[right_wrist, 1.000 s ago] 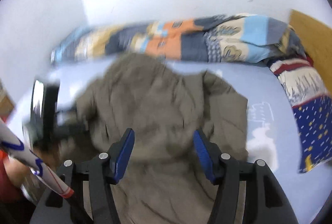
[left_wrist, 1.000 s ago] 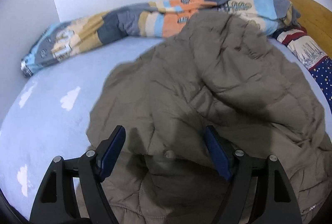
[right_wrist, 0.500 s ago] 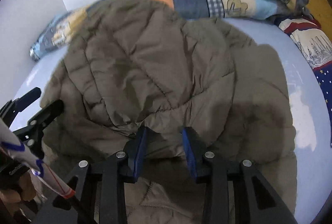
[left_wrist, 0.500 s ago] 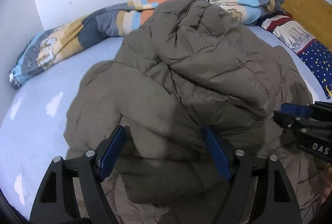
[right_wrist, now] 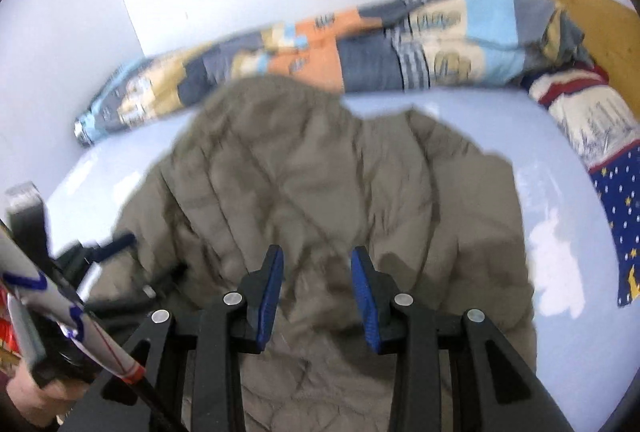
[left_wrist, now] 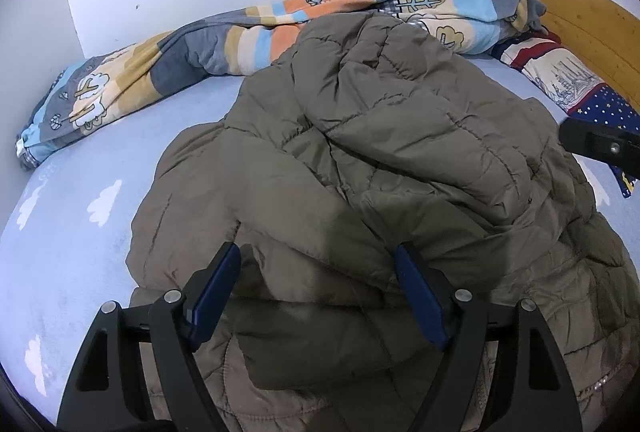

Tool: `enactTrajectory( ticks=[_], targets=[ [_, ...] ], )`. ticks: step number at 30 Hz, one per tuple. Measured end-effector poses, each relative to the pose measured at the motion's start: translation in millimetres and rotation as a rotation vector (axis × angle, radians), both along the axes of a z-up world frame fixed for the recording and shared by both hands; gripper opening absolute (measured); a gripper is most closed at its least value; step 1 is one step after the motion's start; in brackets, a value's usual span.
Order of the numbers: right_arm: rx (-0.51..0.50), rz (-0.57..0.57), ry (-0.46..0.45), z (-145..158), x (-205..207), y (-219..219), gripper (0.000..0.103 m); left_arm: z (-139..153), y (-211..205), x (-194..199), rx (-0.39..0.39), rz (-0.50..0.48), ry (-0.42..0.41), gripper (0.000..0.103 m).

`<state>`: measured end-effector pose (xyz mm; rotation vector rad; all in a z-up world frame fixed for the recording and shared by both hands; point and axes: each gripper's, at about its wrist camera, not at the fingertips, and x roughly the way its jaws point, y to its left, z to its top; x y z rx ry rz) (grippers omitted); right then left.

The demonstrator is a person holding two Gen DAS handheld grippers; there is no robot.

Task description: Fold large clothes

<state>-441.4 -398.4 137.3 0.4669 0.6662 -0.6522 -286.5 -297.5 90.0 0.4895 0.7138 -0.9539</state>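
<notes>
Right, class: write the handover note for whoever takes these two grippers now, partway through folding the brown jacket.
Left gripper: open wide, jacket bulk between the jaws, no visible pinch.
Right gripper: jaws have just been closing and now stand narrow over the jacket; blur hides whether fabric is pinched.
Jacket: rumpled on the bed sheet, its upper part flopped over itself.
Done: no tidy fold yet.
Left: probably flatten it, then fold.

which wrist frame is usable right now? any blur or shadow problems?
Left wrist: sharp, quilting on the jacket readable, a soft shadow across it by the left gripper. Right wrist: motion-smeared, jacket and striped blanket streaked. Both bend the edges, fisheye.
</notes>
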Motion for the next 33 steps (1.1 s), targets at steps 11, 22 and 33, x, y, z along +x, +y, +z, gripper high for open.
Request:
enactTrajectory(
  ticks=[11,22,33],
  targets=[
    [0.14,0.05,0.129,-68.1,67.2,-9.2,0.038,-5.9,-0.5,1.5,0.014,-0.011,0.001,0.079],
    [0.141,0.017,-0.056,-18.2,21.3,-35.5,0.038,16.5,11.6,12.0,-0.088,0.023,0.001,0.079],
    [0.226,-0.061,0.082,-91.6,9.7,-47.7,0.039,-7.3,2.2,10.3,0.005,0.034,-0.014,0.079]
  ],
)
